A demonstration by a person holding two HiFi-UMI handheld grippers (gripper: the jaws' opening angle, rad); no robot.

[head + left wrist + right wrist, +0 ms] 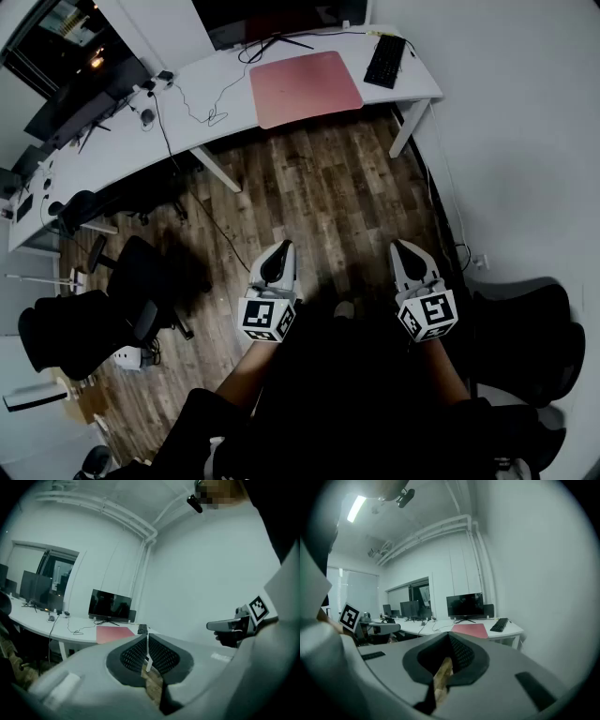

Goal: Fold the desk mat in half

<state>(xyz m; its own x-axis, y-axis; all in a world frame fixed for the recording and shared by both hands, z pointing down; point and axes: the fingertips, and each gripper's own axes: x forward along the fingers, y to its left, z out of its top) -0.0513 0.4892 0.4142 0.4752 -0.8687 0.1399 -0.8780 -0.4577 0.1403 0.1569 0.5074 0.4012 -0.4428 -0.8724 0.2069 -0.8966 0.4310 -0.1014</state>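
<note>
Head view: desk mat (305, 87) lengthwise left-right

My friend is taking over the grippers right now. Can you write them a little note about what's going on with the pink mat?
Left gripper: jaws shut, empty, held above the wooden floor.
Right gripper: the same, jaws shut, empty.
Desk mat: pink, lying flat and unfolded on the white desk, beside the keyboard. Both grippers are well away from it.
Done: nothing yet.
Left: go up to the desk, grip one edge of the mat and fold it over in half.
</note>
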